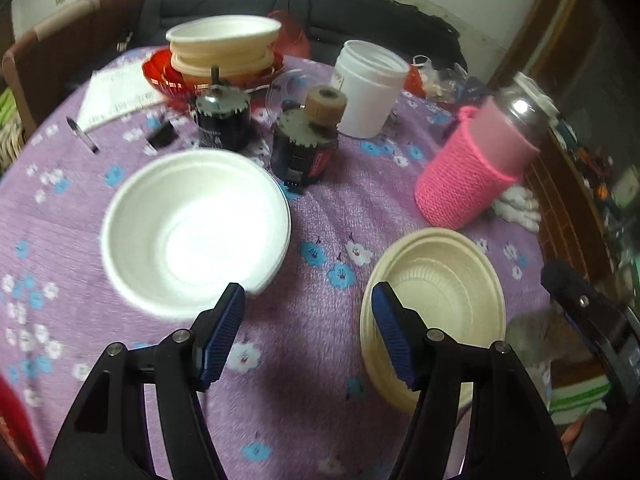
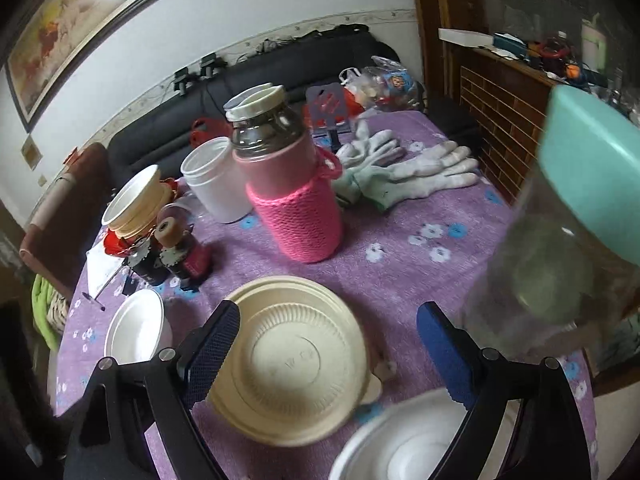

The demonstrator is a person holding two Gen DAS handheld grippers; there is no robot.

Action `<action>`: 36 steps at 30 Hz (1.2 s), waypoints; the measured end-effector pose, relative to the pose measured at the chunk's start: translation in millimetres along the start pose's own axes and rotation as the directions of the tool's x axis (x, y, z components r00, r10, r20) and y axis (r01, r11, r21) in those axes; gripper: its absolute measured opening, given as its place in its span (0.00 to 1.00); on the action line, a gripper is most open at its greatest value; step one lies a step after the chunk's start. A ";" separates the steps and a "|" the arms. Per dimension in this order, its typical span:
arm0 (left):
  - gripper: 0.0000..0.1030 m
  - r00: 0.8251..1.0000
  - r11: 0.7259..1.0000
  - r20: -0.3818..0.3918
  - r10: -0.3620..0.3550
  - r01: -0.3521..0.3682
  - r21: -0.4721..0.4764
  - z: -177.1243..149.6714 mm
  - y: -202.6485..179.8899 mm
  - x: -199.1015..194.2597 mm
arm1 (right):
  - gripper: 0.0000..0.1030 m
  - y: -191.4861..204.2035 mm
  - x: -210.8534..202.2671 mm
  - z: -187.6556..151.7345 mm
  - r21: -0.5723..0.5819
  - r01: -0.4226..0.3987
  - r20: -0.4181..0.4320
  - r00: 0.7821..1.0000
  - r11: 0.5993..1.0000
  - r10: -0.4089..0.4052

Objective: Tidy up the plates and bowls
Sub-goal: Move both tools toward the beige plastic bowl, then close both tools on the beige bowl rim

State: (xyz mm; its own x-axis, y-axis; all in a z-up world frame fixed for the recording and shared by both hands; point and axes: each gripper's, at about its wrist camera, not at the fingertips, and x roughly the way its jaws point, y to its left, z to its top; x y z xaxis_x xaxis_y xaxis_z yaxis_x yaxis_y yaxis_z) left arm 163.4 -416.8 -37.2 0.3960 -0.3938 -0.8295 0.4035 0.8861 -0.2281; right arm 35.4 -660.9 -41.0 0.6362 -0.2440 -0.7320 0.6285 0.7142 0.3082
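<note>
Left wrist view: a round table under a purple floral tablecloth (image 1: 320, 208) fills the field. A black sofa (image 1: 360, 12) runs along the wall behind it. On the near left of the cloth sits a white foam bowl (image 1: 196, 232), upright and holding nothing. To its right, near the table edge, rests a cream plastic bowl (image 1: 436, 292) with a ribbed inner wall, well apart from the white one. At the far side, a stack of cream and white bowls (image 1: 224, 46) stands on a red dish (image 1: 168, 76). A jar in a pink knitted sleeve (image 1: 476, 168) stands at the right, a white plastic tub (image 1: 368, 88) behind it, and two dark cylindrical gear units (image 1: 264, 136) between tub and white bowl. The left gripper (image 1: 308, 320) hovers above bare cloth between the two near bowls, jaws spread wide, gripping nothing.

Right wrist view: the cream plastic bowl (image 2: 296, 352) lies between the blue pads of the right gripper (image 2: 328, 344), whose jaws stand wide apart; whether the left pad touches the rim cannot be told. Another white bowl (image 2: 400, 444) shows at the lower edge. White gloves (image 2: 416, 172) lie beyond the sleeved jar (image 2: 292, 196). A clear container with a teal lid (image 2: 576, 208) stands at the right.
</note>
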 end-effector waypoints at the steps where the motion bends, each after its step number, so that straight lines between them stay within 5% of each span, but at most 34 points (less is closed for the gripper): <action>1: 0.63 1.000 1.000 -0.010 -0.012 0.012 -0.007 0.3 0.9 4.8 | 0.89 -0.9 3.2 -0.2 0.001 0.000 0.003 1.000 1.000 0.000; 9: 0.63 0.989 0.991 -0.066 -0.132 0.132 -0.003 3.7 -3.0 15.7 | 0.84 -2.9 38.0 -5.5 0.029 -0.050 -0.092 0.994 0.998 0.052; 18: 0.63 0.977 0.978 -0.145 -0.154 0.172 0.119 -2.2 -23.0 2.0 | 0.85 -4.0 52.1 -13.9 -0.038 0.067 -0.180 0.981 0.997 -0.073; 28: 0.63 0.961 0.982 -0.228 -0.155 0.175 0.070 -3.5 -16.2 35.5 | 0.82 -9.0 71.0 -20.1 -0.013 0.037 -0.250 0.967 0.999 -0.039; 36: 0.63 0.943 0.978 -0.279 -0.184 0.204 0.045 -8.9 -15.0 53.0 | 0.61 -9.9 90.9 -27.9 0.003 0.016 -0.325 0.946 1.000 -0.015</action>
State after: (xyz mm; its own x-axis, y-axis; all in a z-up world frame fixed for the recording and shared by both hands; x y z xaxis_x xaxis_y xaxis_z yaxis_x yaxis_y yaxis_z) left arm 170.9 -448.8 -82.2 0.0693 -0.4658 -0.8821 0.5123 0.7754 -0.3692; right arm 74.5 -671.8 -127.6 0.4472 -0.0282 -0.8940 0.6400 0.7083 0.2978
